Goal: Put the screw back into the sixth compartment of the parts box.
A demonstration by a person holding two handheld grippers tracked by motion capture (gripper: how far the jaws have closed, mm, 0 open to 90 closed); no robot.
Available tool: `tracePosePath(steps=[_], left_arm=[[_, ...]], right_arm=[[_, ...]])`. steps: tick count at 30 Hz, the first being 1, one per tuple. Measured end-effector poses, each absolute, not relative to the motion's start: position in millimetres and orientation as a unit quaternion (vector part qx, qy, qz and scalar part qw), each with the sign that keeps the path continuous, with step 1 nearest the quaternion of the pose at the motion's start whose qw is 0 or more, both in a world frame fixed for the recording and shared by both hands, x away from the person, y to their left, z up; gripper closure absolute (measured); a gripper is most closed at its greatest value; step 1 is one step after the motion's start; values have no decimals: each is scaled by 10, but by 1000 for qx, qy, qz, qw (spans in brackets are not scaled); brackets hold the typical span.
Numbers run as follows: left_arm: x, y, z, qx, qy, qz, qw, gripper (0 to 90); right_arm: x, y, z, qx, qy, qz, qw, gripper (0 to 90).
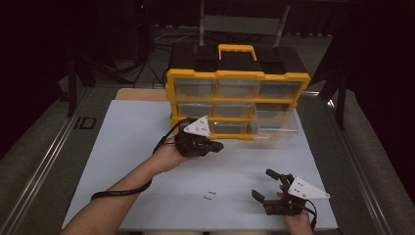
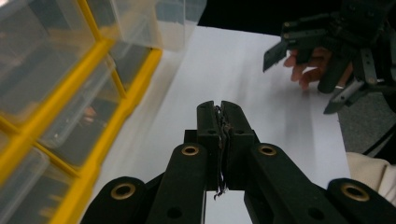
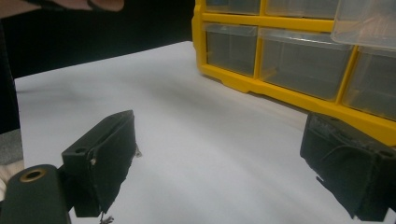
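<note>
Between the pressed-together jaws of the left hand-held gripper point(image 2: 222, 109) no held object can be made out; only frayed pad edges show along the seam, so whether something tiny is pinched there cannot be told. Just ahead of and above this gripper stands the yellow-framed plastic organiser with clear drawers point(image 1: 238, 104), and off to its right one clear drawer point(image 1: 275, 123) in the organiser's right column is pulled forward from the frame. Below and behind the left hand-held gripper, toward the person, two small dark screws point(image 1: 210, 195) lie loose on the white surface point(image 1: 132, 147), near each other. Beside them, further right, the right hand-held gripper point(image 1: 270, 185) rests low over the surface with its jaws wide apart and nothing between them; in its own view a small dark screw point(image 3: 138, 152) lies just past its left jaw.

Judged from this, the sorting is partway: a drawer is already open to receive parts, while the loose screws are still to be picked up and dropped in, and the drawer then pushed shut.
</note>
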State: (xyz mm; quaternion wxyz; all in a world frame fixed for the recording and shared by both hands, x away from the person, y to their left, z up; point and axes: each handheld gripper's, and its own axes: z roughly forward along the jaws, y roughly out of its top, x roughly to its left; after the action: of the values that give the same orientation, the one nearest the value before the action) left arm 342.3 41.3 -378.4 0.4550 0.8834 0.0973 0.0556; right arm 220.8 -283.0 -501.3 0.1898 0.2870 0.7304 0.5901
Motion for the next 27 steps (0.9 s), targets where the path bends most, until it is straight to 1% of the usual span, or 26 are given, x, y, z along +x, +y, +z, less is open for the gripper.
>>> tracePosePath(steps=[13,27], left_arm=[[3557,230,-3379,870,94,76,477,885],[3687,-83,-3186,867,90,82,483,884]], right_arm=[[2215,-2830,-5017,287,731,590,188,105],[2215,-2838,-5015,287,730,591,189,105]])
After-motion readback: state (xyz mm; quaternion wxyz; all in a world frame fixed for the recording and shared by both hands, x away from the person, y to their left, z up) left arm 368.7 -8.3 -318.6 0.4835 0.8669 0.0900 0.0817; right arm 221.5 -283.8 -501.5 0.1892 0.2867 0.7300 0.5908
